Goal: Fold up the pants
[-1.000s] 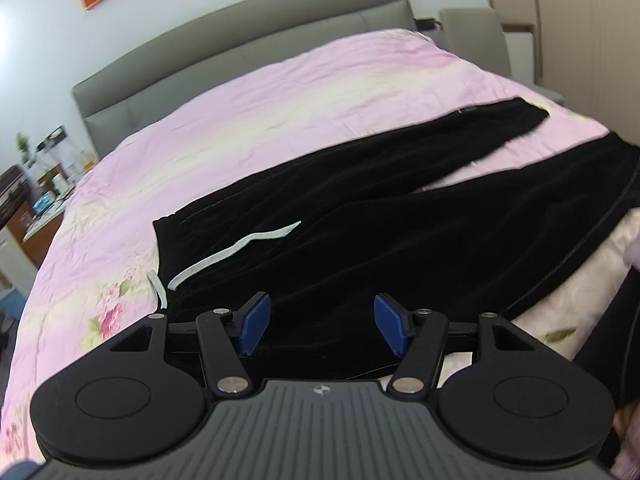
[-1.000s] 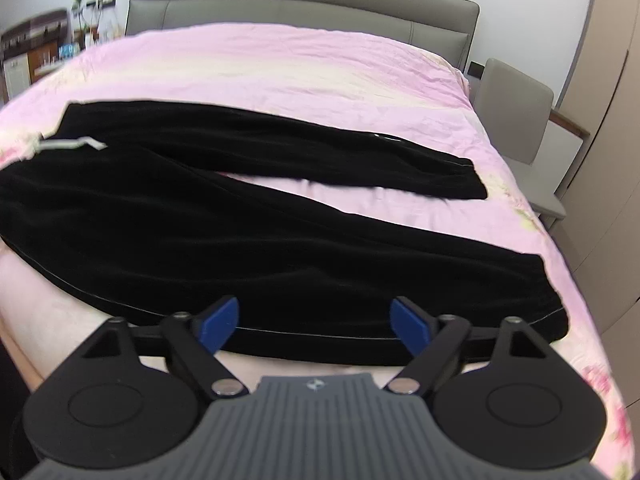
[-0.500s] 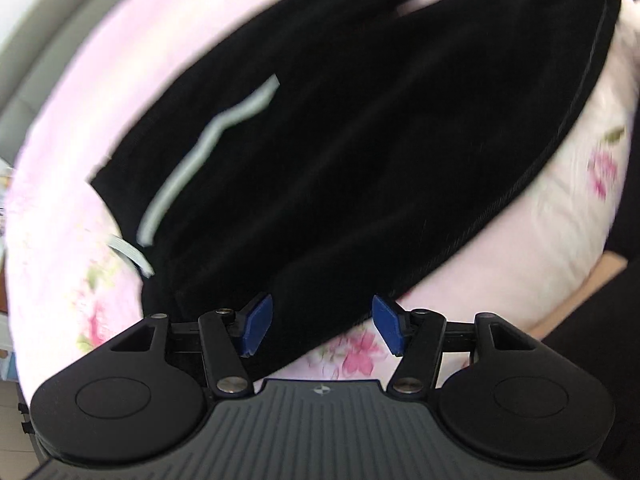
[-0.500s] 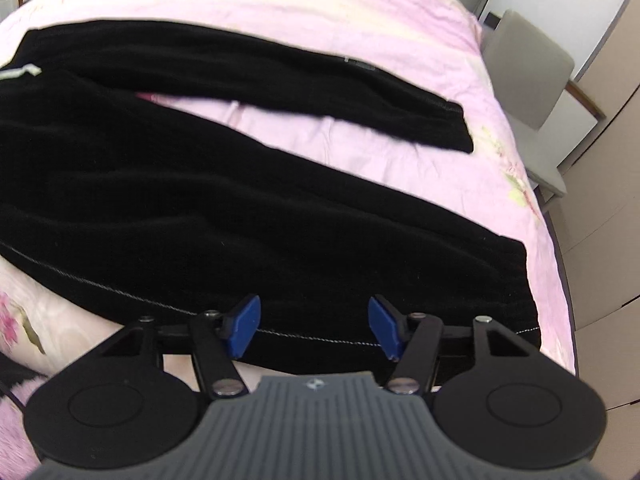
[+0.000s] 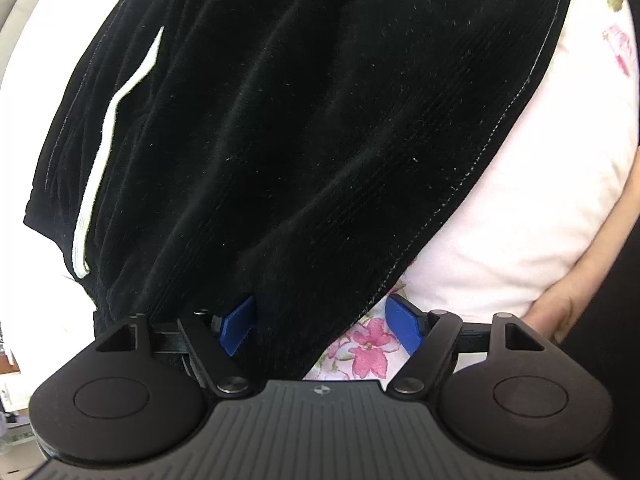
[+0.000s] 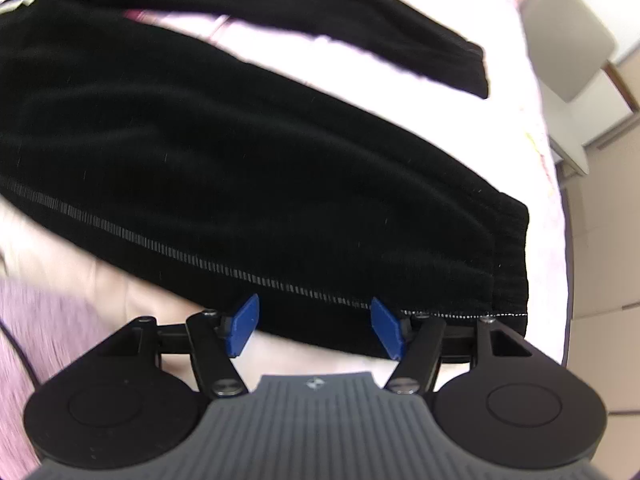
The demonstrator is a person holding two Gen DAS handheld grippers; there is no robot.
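Pants (image 5: pixel 304 128) lay spread on the bed (image 5: pixel 532 200), black, near edge w/ its stitched seam (image 6: pixel 224 270) facing both grippers. Left gripper (image 5: pixel 322 328) was spread wide at the waist end by the drawstring (image 5: pixel 100 160), fabric corner between its jaws. Right gripper (image 6: pixel 314 328) was likewise spread at the seam near the cuff (image 6: pixel 510 256), nothing pinched yet. Best bet: slide both under the seam edge, catch both layers, close together, lift evenly.

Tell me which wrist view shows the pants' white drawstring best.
The left wrist view: the white drawstring runs in full down the black pants near the waistband. The right wrist view catches only a blurred white scrap of it at the top left edge, mostly showing the pant legs.
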